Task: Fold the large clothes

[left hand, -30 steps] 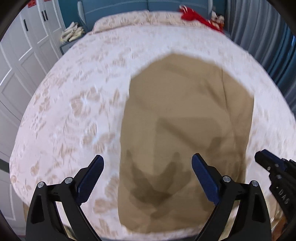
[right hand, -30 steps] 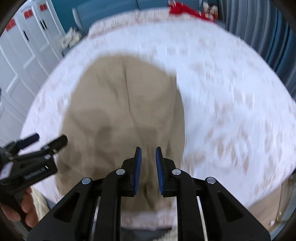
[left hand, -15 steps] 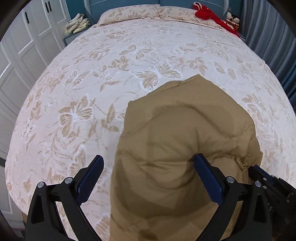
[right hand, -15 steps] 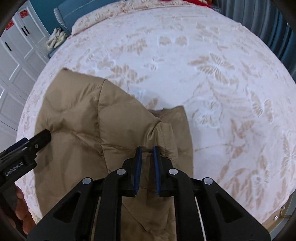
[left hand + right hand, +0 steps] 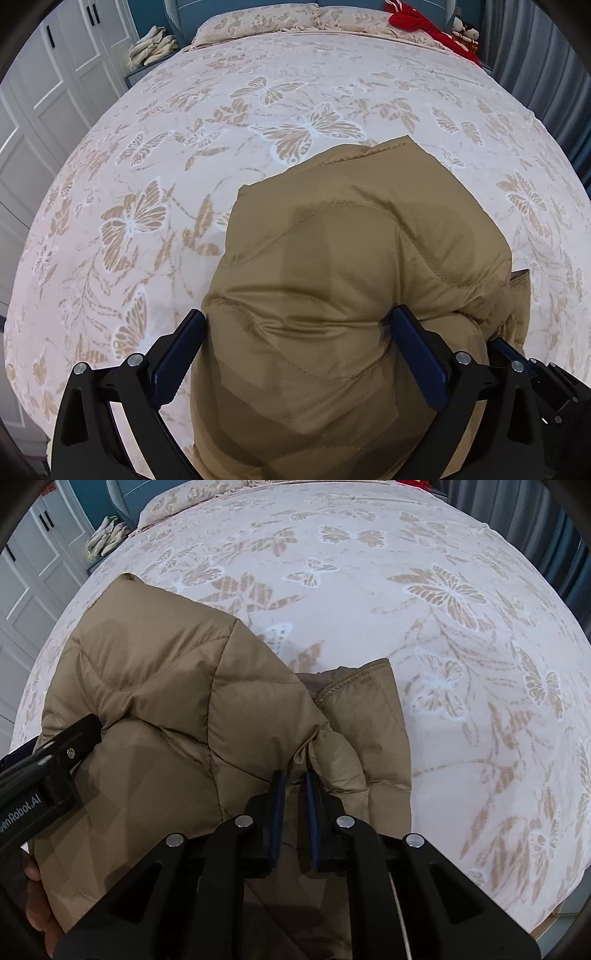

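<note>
Right gripper (image 5: 293, 775) pinches tan puffer jacket (image 5: 155, 701) fold, lower centre; left gripper (image 5: 295, 328) spread wide, straddling bulge. Slippery padding could spring open, undoing fold.

bedspread (image 5: 295, 92) beyond jacket (image 5: 351, 277) lies open

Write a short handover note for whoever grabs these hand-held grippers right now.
Right hand-held gripper: shut on a pinch of the tan puffer jacket.
Left hand-held gripper: open, its fingers on either side of a puffy fold, not clamped.
Jacket lies bunched on the near part of the butterfly bedspread, one flap sticking out to the right.
Done: partly folded over.
Left: lay the held fold down and square it up.
</note>
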`<state>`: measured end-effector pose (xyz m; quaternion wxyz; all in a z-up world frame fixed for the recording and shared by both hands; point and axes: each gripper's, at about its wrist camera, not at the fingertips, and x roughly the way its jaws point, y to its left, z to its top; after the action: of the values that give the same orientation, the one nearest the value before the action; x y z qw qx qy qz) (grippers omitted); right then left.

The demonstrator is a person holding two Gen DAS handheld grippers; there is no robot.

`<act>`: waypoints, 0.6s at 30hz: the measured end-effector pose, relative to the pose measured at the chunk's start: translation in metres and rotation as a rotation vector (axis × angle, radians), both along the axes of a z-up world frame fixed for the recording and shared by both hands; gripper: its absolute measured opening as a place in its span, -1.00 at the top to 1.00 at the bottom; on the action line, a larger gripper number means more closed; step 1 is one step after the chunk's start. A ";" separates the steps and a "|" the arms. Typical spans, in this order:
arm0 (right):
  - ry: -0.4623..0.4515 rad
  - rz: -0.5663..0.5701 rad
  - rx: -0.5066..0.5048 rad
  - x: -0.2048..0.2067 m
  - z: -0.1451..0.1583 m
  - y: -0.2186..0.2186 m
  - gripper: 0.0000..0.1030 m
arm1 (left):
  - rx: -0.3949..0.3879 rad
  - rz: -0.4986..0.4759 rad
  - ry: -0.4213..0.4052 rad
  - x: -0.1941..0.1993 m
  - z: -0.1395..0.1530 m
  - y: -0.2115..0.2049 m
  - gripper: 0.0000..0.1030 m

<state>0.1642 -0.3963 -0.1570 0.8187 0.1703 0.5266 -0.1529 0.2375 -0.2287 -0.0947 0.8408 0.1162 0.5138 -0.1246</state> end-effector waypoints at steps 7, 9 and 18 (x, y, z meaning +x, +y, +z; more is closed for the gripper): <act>-0.048 -0.037 0.015 -0.013 0.014 -0.003 0.65 | 0.051 -0.018 -0.060 -0.013 0.010 -0.003 -0.90; -0.116 -0.068 0.055 -0.030 0.027 -0.007 0.10 | 0.036 -0.026 -0.064 -0.021 0.021 0.004 -0.90; -0.152 -0.163 0.273 -0.099 0.015 -0.025 -0.48 | -0.289 0.083 0.212 -0.027 0.029 0.104 -0.90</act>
<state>0.0654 -0.4215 -0.1416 0.8103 0.3331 0.4635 -0.1326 0.2100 -0.1244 -0.0654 0.7943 -0.0410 0.5807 -0.1739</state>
